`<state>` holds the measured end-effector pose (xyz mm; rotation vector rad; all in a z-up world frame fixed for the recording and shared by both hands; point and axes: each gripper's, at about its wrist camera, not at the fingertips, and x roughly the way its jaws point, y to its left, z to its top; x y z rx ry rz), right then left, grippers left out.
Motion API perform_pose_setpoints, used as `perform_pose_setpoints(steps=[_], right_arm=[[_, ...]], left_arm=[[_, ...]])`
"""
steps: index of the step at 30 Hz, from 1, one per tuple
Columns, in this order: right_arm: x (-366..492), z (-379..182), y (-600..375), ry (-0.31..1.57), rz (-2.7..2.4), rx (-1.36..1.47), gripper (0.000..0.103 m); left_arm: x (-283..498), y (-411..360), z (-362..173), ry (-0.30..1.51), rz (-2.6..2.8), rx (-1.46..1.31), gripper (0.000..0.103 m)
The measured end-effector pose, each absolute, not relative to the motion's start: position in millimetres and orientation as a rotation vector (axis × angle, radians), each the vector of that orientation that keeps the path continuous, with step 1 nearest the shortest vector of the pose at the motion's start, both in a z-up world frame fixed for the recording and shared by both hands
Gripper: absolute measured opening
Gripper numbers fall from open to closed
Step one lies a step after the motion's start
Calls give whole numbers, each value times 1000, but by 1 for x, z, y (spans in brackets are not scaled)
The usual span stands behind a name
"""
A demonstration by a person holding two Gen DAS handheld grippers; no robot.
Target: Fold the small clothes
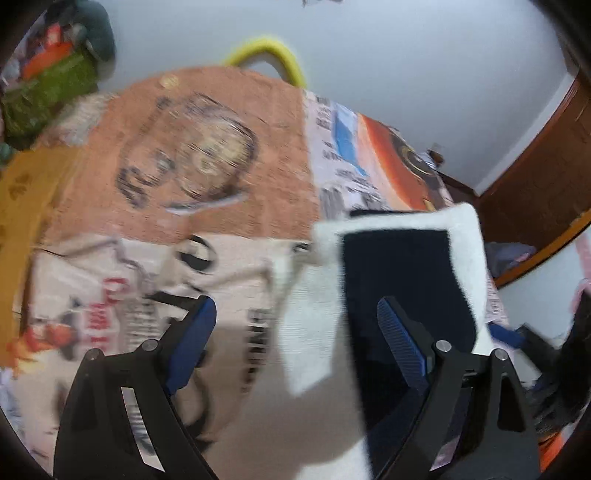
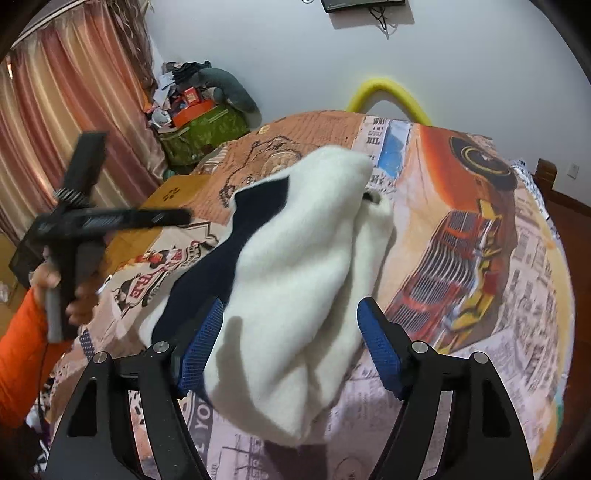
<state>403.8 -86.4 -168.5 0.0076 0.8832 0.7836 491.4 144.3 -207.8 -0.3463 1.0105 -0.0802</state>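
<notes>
Place: you are in a bedroom of a home.
Bed: you work over a bedspread (image 2: 461, 236) printed with newspaper text, a cartoon truck and figures, spread across a bed.
Window side: pink-and-cream striped curtains (image 2: 62, 110) hang at your left.
Clutter: a green box (image 2: 207, 136) piled with household odds and ends sits against the plain pale wall (image 2: 280, 55).
Woodwork: dark wooden furniture (image 1: 535, 162) stands at the far right.
Wall fitting: a dark device with dangling cables (image 2: 364, 5) is mounted high.
</notes>
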Motion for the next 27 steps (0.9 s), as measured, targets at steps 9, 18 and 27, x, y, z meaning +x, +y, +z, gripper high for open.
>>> perform_pose_setpoints(steps=[9,18,27], right_arm=[[424,-202,-103,920,735,114,72],[408,-191,-113,900,683,94,72],[395,-159,-112,860,651,79,76]], left_arm=[[499,134,-250,1055,88,-143,91],[443,200,-243,1101,199,-59,89],[413,188,-216,1042,17,-176,93]])
